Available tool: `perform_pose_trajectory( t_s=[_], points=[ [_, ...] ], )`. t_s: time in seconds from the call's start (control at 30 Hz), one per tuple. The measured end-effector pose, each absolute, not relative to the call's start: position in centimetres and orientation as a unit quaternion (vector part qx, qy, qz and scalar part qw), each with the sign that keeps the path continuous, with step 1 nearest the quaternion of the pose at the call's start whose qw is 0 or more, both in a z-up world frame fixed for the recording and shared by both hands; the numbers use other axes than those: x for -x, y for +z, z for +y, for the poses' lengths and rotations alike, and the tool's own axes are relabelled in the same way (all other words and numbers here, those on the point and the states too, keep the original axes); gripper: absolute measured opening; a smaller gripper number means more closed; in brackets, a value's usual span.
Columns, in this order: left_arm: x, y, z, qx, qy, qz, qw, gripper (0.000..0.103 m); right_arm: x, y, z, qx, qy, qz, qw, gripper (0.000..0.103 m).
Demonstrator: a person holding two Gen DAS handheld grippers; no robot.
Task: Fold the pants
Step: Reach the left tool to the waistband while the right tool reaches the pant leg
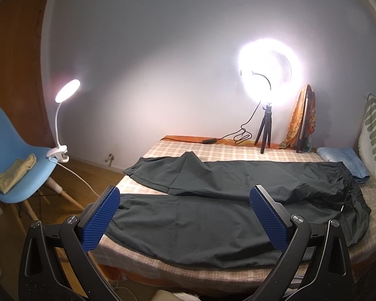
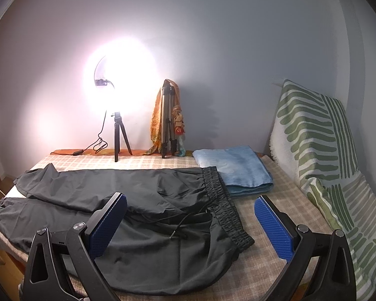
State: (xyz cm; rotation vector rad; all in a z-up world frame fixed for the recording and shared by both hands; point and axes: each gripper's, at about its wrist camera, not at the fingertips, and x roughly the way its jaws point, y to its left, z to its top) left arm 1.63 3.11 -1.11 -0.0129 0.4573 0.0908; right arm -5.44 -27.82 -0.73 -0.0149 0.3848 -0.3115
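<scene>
At far left a blue chair (image 1: pixel 15 150) holds a folded yellowish cloth (image 1: pixel 12 175), and a white clip lamp (image 1: pixel 67 92) is clamped to its edge; further right, on the far side of the checked bed (image 1: pixel 213 150), a glaring ring light (image 1: pixel 270 75) stands on a small tripod (image 2: pixel 119 135), then a second tripod draped with an orange scarf (image 2: pixel 166 118), a folded blue towel (image 2: pixel 235 168) just beside the waistband, and a green-striped cushion (image 2: pixel 313 130) against the wall; nothing lies between either tool and the fabric. The black pants (image 1: pixel 213 200) lie spread flat across the bed, legs apart toward the left, elastic waistband (image 2: pixel 223 200) at right with a drawstring trailing, lightly rumpled. The left gripper (image 1: pixel 185 215) hovers over the near leg, jaws wide, empty; the right gripper (image 2: pixel 190 223) hangs above the waistband, likewise spread and holding nothing.
</scene>
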Motion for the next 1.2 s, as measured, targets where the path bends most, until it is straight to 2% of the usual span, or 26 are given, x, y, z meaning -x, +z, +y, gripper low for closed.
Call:
perform_pose_trajectory(
  t_s=[0.63, 0.83, 0.93, 1.2],
  points=[
    [-6.2, -1.7, 11.0, 0.015, 0.057, 0.244, 0.968, 0.102, -2.3, 1.3, -27.6, 0.032, -0.041, 0.21, 0.976, 0.103],
    [-10.0, -2.3, 14.0, 0.03, 0.05, 0.272, 0.961, 0.102, -5.7, 1.9, -27.5, 0.039, 0.008, 0.221, 0.974, 0.103],
    [-12.8, -3.2, 15.2, 0.036, 0.048, 0.294, 0.954, 0.094, -7.5, 2.2, -28.0, 0.024, 0.029, 0.227, 0.973, 0.103],
    [-20.4, -5.7, 17.2, 0.05, 0.03, 0.349, 0.935, 0.094, -13.8, 2.3, -28.4, 0.03, 0.066, 0.259, 0.963, 0.103]
  ],
)
